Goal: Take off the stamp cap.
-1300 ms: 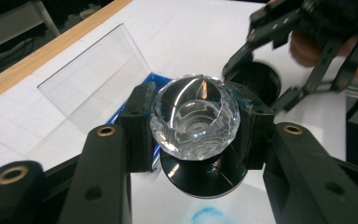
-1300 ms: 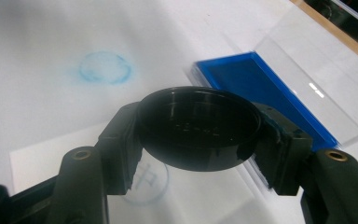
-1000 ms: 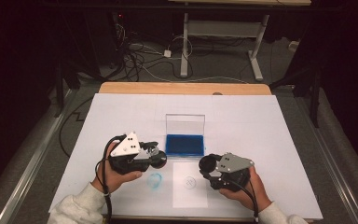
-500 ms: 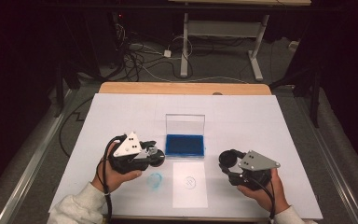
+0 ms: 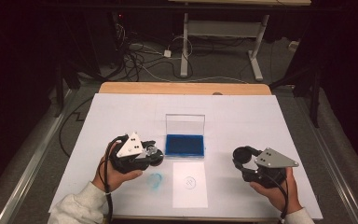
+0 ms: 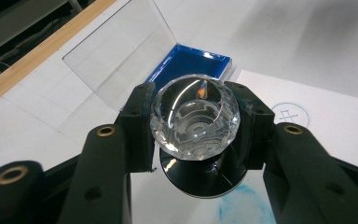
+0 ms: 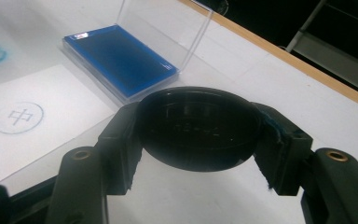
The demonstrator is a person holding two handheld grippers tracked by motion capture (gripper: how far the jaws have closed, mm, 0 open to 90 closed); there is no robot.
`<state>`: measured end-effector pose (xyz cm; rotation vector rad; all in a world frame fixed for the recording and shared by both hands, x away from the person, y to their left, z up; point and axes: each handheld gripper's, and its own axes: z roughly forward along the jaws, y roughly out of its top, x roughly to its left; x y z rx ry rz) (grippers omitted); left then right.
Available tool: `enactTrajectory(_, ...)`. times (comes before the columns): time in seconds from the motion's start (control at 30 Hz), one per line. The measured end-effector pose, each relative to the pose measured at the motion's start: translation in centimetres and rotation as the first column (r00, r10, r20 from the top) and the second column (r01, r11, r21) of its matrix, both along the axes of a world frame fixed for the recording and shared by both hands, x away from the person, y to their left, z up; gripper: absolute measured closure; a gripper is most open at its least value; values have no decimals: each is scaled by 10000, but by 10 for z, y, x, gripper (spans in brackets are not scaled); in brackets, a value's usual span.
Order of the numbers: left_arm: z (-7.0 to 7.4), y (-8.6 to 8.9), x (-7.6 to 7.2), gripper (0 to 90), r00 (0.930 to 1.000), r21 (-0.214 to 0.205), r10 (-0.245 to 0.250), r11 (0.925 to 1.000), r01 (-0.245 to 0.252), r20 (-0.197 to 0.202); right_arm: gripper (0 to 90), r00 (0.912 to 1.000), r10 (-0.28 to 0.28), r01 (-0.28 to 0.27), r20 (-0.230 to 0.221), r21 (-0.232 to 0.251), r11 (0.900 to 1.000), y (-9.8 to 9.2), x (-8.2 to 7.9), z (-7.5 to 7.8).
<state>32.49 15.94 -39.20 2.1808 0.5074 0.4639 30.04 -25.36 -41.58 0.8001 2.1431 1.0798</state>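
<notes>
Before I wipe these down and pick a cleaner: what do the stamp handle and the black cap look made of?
Stamp handle: clear faceted glass or acrylic, going by its sparkle and see-through body; which one is unclear. Black cap: probably glossy moulded plastic, smooth with soft reflections.

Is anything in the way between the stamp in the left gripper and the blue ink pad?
Nothing visible. The left gripper holds the crystal-handled stamp just left of the open blue ink pad, whose clear lid stands up at the far side. The right gripper, holding a black cap, sits well off to the right.
</notes>
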Motion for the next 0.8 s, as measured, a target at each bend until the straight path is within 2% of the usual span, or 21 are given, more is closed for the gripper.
enactTrajectory(0.27, 2, -2, 4, 549, 10000, 28, 75, 10000, -75, 2, 387, 9999, -123, 124, 27, -10, 9999, -9, -4, -1)
enactTrajectory(0.4, 7, -6, 10, 549, 10000, -111, -15, 9999, 15, -41, 386, 9999, -160, 160, 23, -22, 9999, -13, -4, -1)
enactTrajectory(0.5, 10, -9, 15, 549, 9999, -146, -93, 9999, 92, -115, 386, 9996, -280, 280, -37, 187, 9994, -16, -2, -1)
enactTrajectory(0.8, 22, -21, 30, 549, 9999, -58, -146, 9999, 146, -9, 386, 9999, -140, 140, -67, 33, 9999, -12, 0, -3)
